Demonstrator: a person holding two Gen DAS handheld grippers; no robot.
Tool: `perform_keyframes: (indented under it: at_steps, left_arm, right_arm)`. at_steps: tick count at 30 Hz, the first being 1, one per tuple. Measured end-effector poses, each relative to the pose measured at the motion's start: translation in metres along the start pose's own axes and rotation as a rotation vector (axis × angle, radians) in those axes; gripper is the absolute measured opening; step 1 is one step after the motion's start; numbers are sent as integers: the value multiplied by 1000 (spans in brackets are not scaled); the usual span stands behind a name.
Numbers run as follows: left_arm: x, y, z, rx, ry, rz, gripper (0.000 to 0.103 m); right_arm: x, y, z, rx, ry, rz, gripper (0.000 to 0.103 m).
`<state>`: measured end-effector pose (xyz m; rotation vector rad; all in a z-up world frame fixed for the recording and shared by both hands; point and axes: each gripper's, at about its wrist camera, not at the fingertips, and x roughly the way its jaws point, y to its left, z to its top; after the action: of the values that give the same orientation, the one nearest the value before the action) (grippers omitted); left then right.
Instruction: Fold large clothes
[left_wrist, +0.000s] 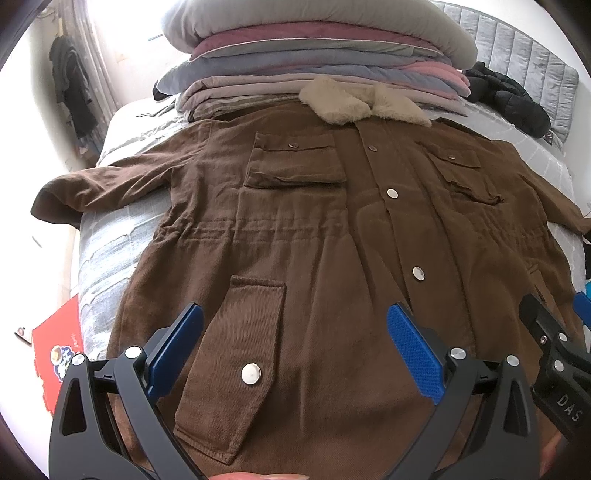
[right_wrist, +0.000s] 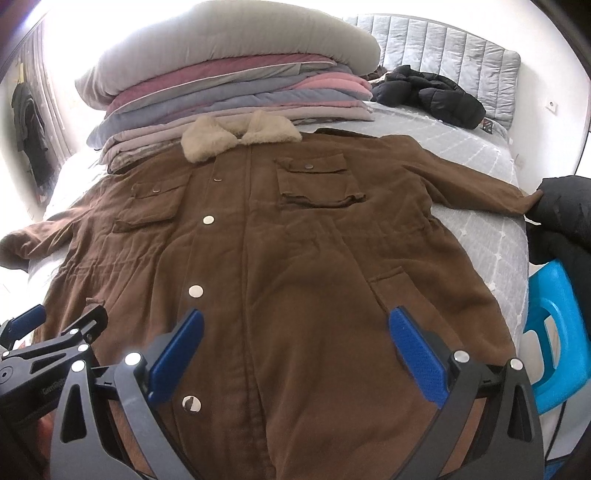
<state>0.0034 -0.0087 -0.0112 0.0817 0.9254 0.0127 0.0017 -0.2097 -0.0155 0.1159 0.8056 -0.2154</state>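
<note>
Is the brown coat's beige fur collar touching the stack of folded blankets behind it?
Touching. In the right wrist view the beige fur collar overlaps the lowest layer of the folded blanket stack, with no bedsheet showing between.

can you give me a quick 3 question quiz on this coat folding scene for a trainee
1. True or false: the brown coat lies spread flat on the bed with its front snapped shut.
2. What sits just beyond the coat's fur collar?
A. a stack of folded bedding
B. a laundry basket
C. a suitcase
3. Fill in: the left gripper and the right gripper both hover over the coat's lower part with fingers ____.

Key
1. True
2. A, the stack of folded bedding
3. open, holding nothing
</note>
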Motion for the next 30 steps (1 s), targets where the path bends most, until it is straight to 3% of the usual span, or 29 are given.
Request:
perform_keyframes:
  at_steps: [30]
  left_arm:
    - [2, 1, 0, 0, 5, 2, 96]
  right_arm:
    - [0, 1, 0, -4, 6, 9, 97]
